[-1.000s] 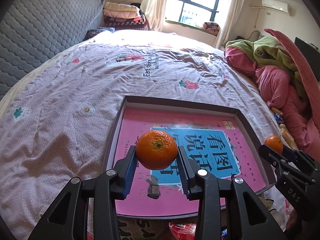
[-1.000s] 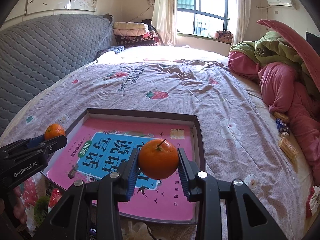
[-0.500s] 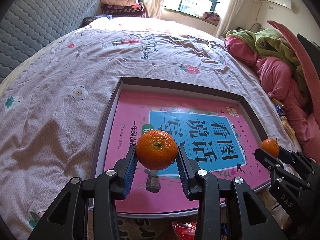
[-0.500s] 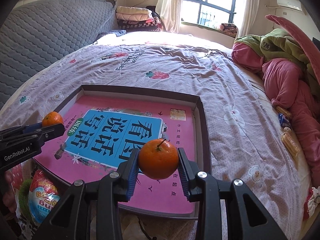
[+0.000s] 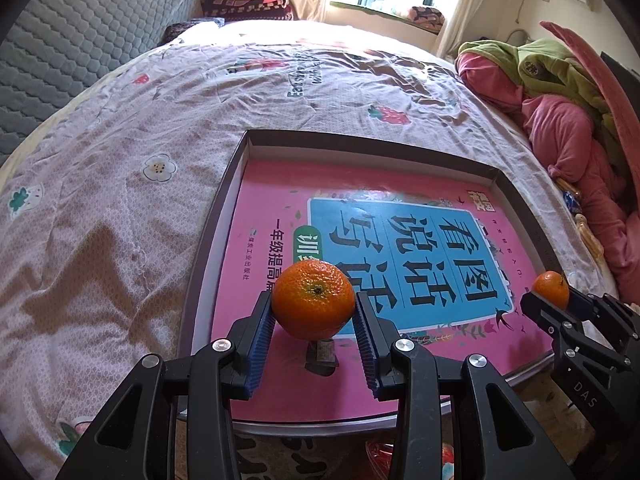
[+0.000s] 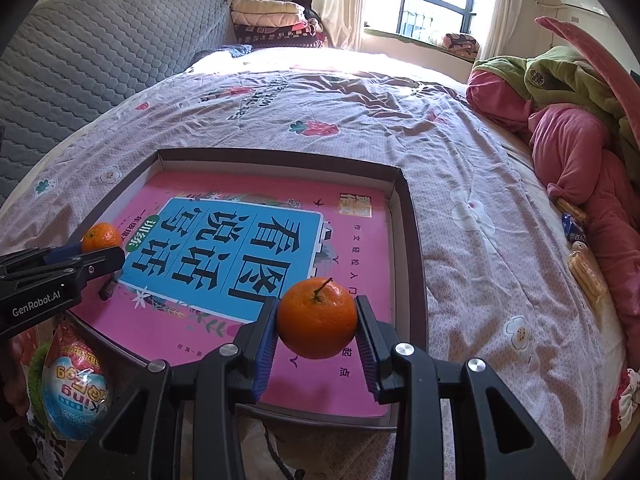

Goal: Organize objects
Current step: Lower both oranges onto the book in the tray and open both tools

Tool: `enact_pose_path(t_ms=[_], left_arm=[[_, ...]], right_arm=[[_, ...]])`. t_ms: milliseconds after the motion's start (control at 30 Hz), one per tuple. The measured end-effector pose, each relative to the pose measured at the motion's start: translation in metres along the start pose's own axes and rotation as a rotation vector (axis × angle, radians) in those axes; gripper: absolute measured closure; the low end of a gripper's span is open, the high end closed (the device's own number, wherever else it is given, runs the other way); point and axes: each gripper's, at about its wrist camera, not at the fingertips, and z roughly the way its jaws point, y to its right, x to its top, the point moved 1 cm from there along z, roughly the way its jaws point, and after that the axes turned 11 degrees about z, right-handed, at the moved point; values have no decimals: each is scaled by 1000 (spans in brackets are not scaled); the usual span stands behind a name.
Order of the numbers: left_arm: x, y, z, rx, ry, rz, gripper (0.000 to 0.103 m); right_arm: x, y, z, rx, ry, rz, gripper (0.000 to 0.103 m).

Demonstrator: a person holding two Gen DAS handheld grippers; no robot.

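Observation:
My left gripper [image 5: 314, 306] is shut on an orange mandarin [image 5: 313, 298], its blue pads pressing both sides. The fruit hangs above the near left part of a shallow brown box tray [image 5: 362, 140] that holds a pink and blue book [image 5: 404, 236]. My right gripper [image 6: 317, 320] is shut on a second mandarin [image 6: 317, 317] with a short stem, above the tray's [image 6: 280, 156] near right part. Each gripper shows in the other's view: the right gripper [image 5: 554, 294] at the tray's right edge, the left gripper [image 6: 102, 246] at its left edge.
The tray lies on a bed with a lilac flowered sheet [image 5: 120, 200]. Pink and green bedding [image 6: 568, 128] is piled on the right, with snack packets [image 6: 586, 272] beside it. A red and blue snack bag [image 6: 74, 392] lies below the tray's near left corner. A grey quilted headboard [image 6: 100, 40] stands at left.
Both grippers have sunk toward the tray and tipped further downward, each keeping its mandarin. The tray and book now fill more of both views.

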Motion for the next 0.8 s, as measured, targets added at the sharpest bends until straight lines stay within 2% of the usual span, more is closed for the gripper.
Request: enact_pose_path(t_ms=[167, 800], left_arm=[[-2, -1, 4, 13, -15, -9, 63], [-4, 0, 6, 3, -46, 10, 62]], right_arm=[[-3, 1, 9, -5, -32, 9, 66], [-9, -3, 13, -15, -51, 25, 66]])
